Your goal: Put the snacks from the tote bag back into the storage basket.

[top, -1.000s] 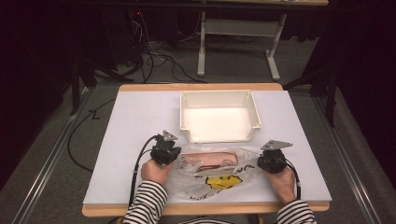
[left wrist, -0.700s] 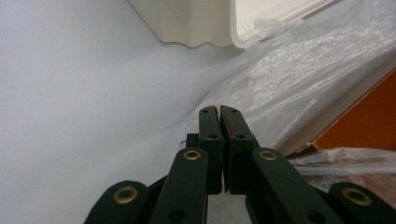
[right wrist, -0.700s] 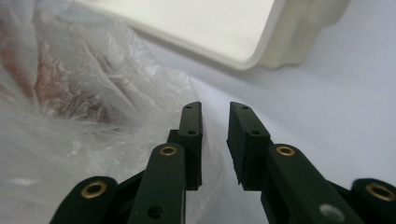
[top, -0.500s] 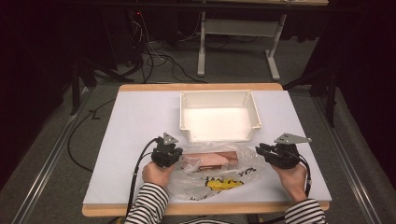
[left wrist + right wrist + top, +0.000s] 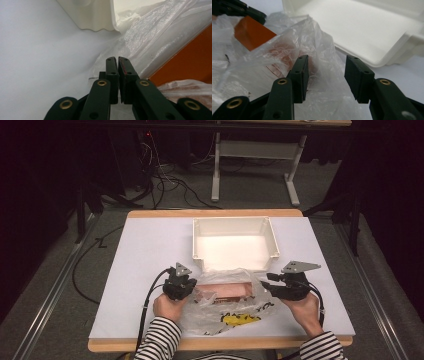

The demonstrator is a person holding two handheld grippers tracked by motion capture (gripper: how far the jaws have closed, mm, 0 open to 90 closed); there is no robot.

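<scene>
Left gripper (image 5: 186, 288), jaws clamped on the film of the plastic bag (image 5: 227, 312), is pinning the bag's left edge to the table (image 5: 145, 250); an orange packet (image 5: 230, 292) is lying inside, just before the white bin (image 5: 235, 245). Right gripper (image 5: 268, 284), jaws having just been opening, is releasing the film; a fresh grasp is judged next.

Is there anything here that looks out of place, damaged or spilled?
Nothing looks spilled or broken. The clear plastic bag lies crumpled, its far edge against the white tray's near wall, an orange-brown packet inside. That seems to come from handling, not from damage.
</scene>
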